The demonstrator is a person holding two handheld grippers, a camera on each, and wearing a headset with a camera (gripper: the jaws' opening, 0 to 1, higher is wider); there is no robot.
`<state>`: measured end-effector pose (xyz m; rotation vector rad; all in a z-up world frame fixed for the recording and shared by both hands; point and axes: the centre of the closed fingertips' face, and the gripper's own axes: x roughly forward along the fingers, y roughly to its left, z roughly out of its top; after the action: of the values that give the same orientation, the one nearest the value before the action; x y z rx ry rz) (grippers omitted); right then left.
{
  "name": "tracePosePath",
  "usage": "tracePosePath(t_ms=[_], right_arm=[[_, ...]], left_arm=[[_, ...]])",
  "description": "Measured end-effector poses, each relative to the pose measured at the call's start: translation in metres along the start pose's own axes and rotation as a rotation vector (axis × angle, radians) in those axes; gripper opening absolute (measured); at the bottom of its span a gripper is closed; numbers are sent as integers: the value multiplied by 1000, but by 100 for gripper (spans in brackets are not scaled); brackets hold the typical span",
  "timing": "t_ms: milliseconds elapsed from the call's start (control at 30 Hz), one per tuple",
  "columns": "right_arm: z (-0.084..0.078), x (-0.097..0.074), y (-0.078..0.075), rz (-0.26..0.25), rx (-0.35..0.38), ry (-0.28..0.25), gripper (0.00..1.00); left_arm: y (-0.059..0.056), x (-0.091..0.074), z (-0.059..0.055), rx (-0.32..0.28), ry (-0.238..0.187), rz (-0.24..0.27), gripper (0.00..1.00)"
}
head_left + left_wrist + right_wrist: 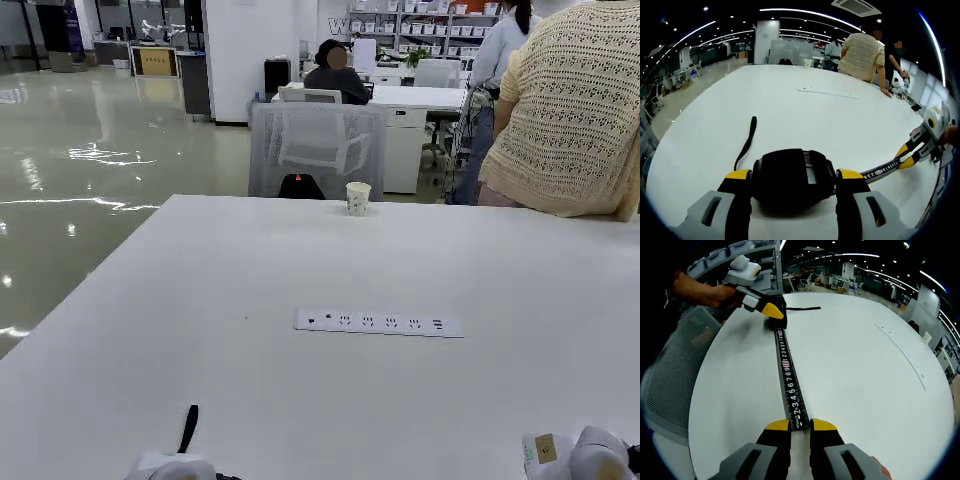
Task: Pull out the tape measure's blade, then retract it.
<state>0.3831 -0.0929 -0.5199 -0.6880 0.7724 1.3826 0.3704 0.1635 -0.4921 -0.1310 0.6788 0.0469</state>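
stretching along the white table point(865, 365), the tape measure's blade point(788, 372) is running from lower centre to upper left of the right gripper view. right gripper point(800, 425) is pinching its tip, jaws narrow; left gripper point(793, 175) is clamping the black case point(790, 187) at the far end.

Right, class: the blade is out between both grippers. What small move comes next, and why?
Probably ease the right gripper back toward the case, feeding the blade in: it is already drawn well out, and the left gripper holds the case.
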Motion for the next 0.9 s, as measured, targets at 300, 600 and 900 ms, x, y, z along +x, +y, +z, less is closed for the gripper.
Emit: tracePosePath(t_ms=[300,600,900], right_arm=[[-1,0,-1,-4,7,5,10],[-1,0,0,-6,4,11,10],[0,0,0,-2,6,13,9]], left_arm=[[0,0,0,4,5,6,64],[1,0,-1,18,12,14,62],[1,0,-1,31,16,15,61]])
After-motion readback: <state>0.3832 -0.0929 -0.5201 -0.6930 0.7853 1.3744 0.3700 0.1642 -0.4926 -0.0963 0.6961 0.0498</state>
